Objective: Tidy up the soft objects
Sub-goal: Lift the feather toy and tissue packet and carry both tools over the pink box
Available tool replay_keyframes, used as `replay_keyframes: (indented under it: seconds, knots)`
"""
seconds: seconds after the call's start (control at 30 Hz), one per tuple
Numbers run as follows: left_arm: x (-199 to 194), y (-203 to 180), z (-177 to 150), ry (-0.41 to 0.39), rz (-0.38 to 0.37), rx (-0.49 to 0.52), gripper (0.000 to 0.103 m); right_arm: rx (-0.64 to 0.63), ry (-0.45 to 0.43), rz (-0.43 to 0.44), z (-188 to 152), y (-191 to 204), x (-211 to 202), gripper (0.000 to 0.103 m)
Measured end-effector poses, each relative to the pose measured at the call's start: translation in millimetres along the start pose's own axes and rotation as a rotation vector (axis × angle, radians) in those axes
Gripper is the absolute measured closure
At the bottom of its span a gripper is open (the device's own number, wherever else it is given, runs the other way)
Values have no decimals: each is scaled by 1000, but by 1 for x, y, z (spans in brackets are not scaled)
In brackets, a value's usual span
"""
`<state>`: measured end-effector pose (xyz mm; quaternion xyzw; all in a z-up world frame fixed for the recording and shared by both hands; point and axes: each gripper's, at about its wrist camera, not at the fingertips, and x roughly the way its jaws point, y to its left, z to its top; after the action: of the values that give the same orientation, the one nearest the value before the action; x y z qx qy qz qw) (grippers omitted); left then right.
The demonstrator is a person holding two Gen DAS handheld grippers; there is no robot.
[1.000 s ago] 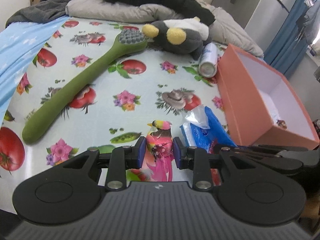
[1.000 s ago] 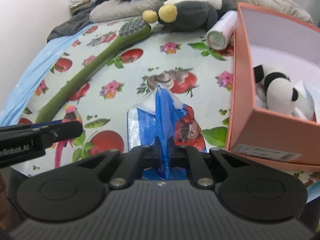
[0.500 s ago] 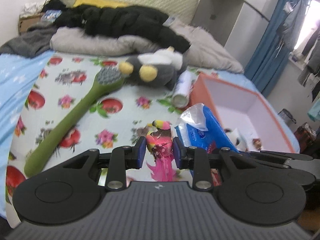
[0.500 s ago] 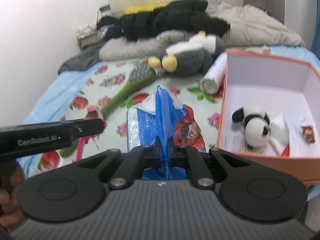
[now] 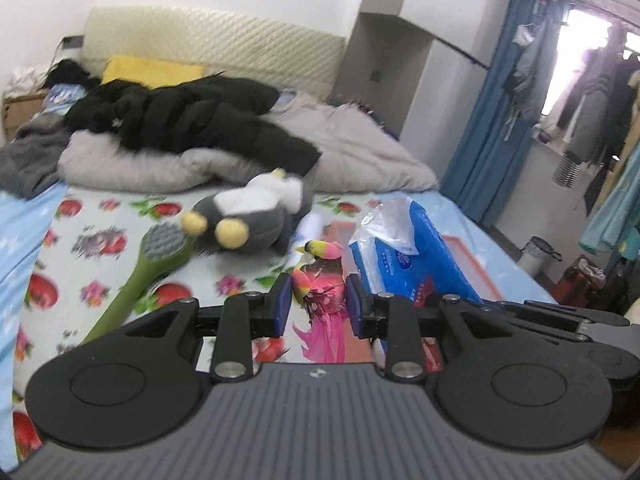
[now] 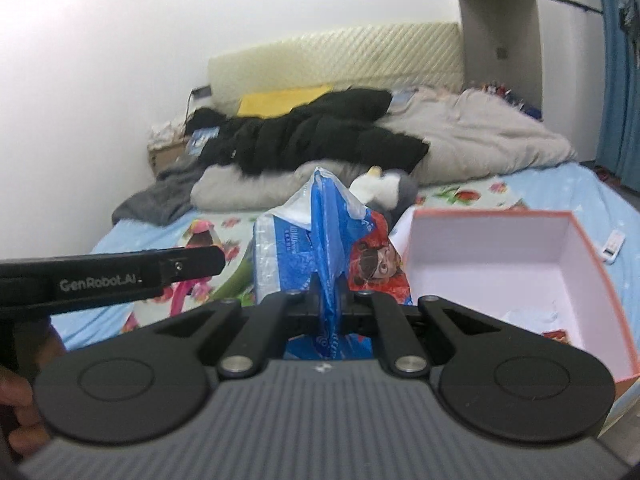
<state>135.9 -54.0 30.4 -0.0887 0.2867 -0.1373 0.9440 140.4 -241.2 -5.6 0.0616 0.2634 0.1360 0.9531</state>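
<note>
Above the orange box [image 6: 600, 276], right gripper [image 6: 326, 300] pinches only the tissue pack [image 6: 324, 236] wrapper, could slip; left gripper [image 5: 316, 304] hangs open, empty.

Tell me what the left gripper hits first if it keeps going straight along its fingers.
Probably nothing close. The left gripper is open and empty, aimed over the fruit-print bed cover. Beyond the gap lie a white tube and the grey plush toy, slightly left. Depth is unclear; the blue tissue pack sits just right of the line.

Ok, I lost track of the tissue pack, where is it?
Pinched in the right gripper, the tissue pack hangs above the bed, just left of the orange box.
</note>
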Motion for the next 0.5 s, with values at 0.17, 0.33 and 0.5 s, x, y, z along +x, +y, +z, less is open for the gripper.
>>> replay_keyframes:
  seconds: [0.17, 0.33, 0.5]
  knots:
    - [12, -29, 14, -7, -53, 30, 69, 17, -43, -38, 10, -20, -9, 95]
    - [38, -52, 19, 10, -81, 39, 69, 29, -74, -90, 15, -44, -10, 95]
    - [77, -71, 20, 63, -97, 51, 69, 70, -59, -135, 17, -78, 0, 95]
